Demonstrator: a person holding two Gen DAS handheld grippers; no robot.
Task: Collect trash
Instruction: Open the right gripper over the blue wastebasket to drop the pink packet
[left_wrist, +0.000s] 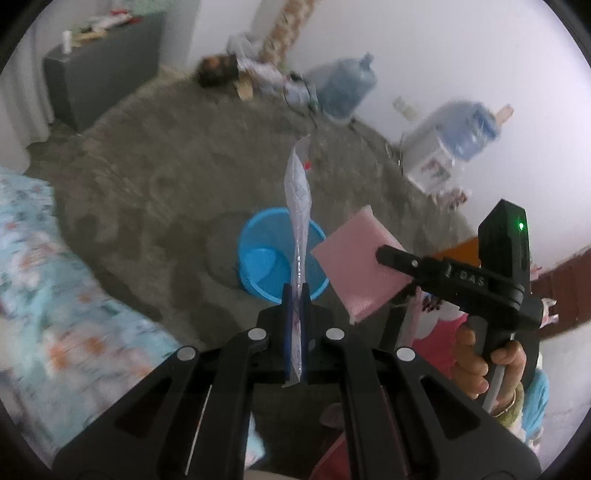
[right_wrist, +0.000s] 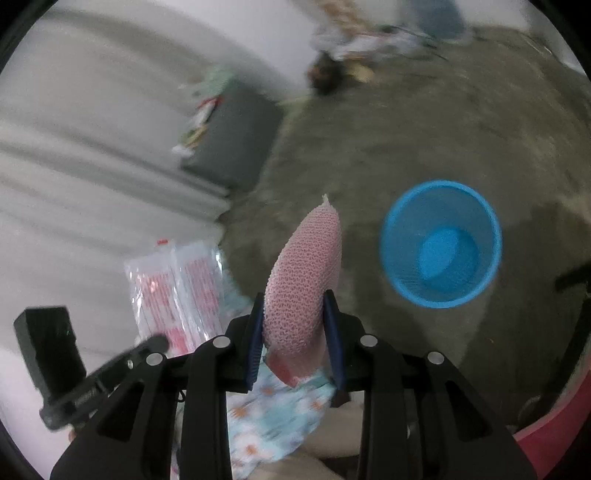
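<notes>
Left gripper pinches a flimsy wrapper, right gripper squeezes pink foam, both short of the blue bin on the floor; early release likely misses it.

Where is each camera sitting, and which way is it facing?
Left wrist: on the left hand-held gripper, facing down at the basket; the person's hand shows.
Right wrist: on the right hand-held gripper, facing down at the floor; no hand visible.
Shared: basket, wrapper, pink foam, both grippers.
</notes>
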